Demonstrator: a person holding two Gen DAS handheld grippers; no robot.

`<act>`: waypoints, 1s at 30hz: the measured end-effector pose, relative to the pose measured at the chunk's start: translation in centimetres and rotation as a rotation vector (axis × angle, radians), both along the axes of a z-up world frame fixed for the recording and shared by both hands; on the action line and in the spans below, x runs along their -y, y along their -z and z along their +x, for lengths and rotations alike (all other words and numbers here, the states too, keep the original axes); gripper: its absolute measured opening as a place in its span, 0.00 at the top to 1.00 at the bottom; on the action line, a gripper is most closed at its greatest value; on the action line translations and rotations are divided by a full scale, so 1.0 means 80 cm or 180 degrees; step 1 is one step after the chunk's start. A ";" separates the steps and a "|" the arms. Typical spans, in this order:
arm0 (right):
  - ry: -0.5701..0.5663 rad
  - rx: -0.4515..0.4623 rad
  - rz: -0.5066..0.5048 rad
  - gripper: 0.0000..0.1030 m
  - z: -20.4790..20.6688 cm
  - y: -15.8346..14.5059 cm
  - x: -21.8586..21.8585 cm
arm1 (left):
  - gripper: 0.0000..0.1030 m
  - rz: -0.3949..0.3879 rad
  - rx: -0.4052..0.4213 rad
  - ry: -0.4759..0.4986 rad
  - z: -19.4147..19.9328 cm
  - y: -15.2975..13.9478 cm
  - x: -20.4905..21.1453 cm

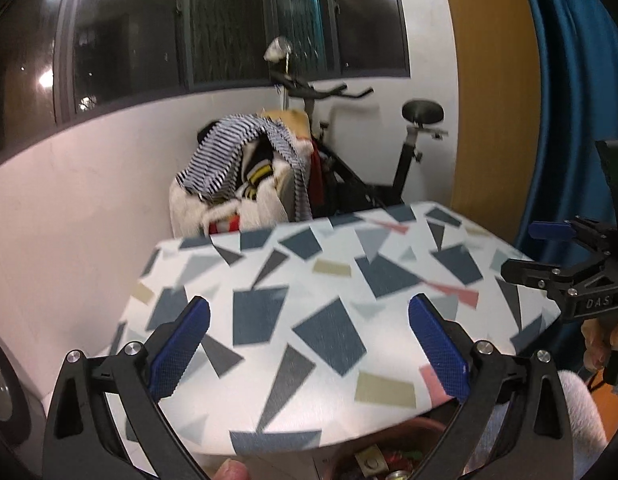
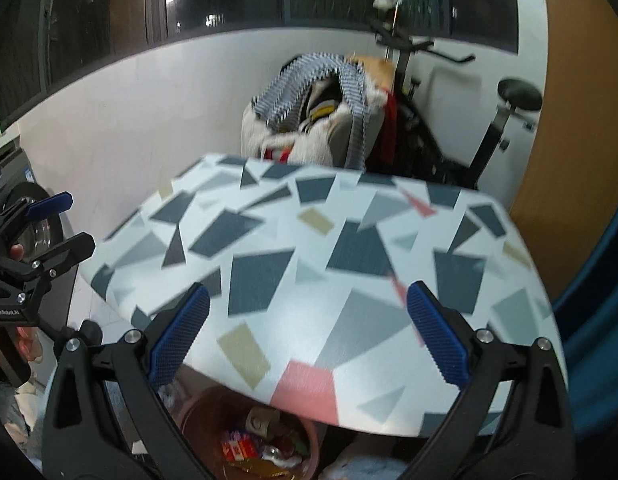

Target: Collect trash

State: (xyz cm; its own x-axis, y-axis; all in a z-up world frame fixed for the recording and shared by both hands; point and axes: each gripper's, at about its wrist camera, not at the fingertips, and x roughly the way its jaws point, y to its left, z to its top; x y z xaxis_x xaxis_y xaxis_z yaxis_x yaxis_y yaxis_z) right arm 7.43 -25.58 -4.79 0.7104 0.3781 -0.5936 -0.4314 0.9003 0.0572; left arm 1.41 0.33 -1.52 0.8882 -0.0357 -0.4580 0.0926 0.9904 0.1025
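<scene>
Trash sits in the bin; both jaws spread and empty above the board.

The trash (image 2: 245, 446), wrappers and scraps, lies in a reddish bin (image 2: 197, 408) on the floor, partly tucked under the near edge of the patterned ironing board (image 2: 309, 248). My right gripper (image 2: 308, 336) and left gripper (image 1: 309, 344) both hover over the board top with jaws spread wide, holding nothing. No loose trash shows on the board itself; frames are blurred. I judge I am between pieces: either searching for the next item or near done. Next move calls for scanning beyond the board, towards the clothes heap (image 2: 317, 120) and exercise bike (image 2: 489, 128) behind, then lowering one gripper onto whatever turns up.
</scene>
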 end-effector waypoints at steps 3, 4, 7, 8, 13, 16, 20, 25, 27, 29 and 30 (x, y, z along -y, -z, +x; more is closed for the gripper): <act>0.0025 0.0098 0.0036 0.05 -0.001 -0.023 0.006 | 0.06 -0.0010 0.0076 0.0016 -0.002 -0.020 0.003; 0.0031 0.0126 0.0050 0.05 -0.001 -0.031 0.008 | 0.06 -0.0015 0.0097 0.0012 -0.002 -0.028 0.004; 0.0034 0.0175 0.0080 0.06 -0.004 -0.046 0.012 | 0.06 -0.0036 0.0129 0.0028 -0.004 -0.037 0.006; 0.0032 0.0187 0.0086 0.05 -0.005 -0.050 0.012 | 0.06 -0.0032 0.0138 0.0029 -0.005 -0.039 0.007; 0.0029 0.0219 0.0107 0.06 -0.008 -0.061 0.015 | 0.06 -0.0013 0.0144 0.0002 -0.006 -0.042 0.012; 0.0027 0.0208 0.0112 0.06 -0.009 -0.062 0.014 | 0.06 -0.0038 0.0135 -0.0017 -0.006 -0.041 0.012; 0.0021 0.0180 0.0120 0.05 -0.008 -0.060 0.013 | 0.06 -0.0024 0.0110 -0.0017 -0.007 -0.040 0.011; 0.0027 0.0165 0.0131 0.05 -0.010 -0.058 0.013 | 0.06 -0.0078 0.0066 -0.0024 -0.007 -0.039 0.008; 0.0028 0.0159 0.0137 0.06 -0.009 -0.056 0.013 | 0.06 -0.0092 0.0055 -0.0035 -0.007 -0.038 0.006; 0.0029 0.0158 0.0134 0.05 -0.008 -0.055 0.013 | 0.06 -0.0096 0.0041 -0.0044 -0.005 -0.035 0.005; 0.0032 0.0160 0.0131 0.06 -0.010 -0.056 0.012 | 0.06 -0.0092 0.0035 -0.0048 -0.005 -0.034 0.005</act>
State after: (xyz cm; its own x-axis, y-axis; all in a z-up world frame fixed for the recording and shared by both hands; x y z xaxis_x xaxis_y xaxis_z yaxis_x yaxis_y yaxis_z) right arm 6.67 -26.56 -0.30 0.7428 0.3943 -0.5412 -0.4258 0.9019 0.0727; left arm 1.03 -0.05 1.20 0.8938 -0.0352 -0.4472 0.0766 0.9943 0.0748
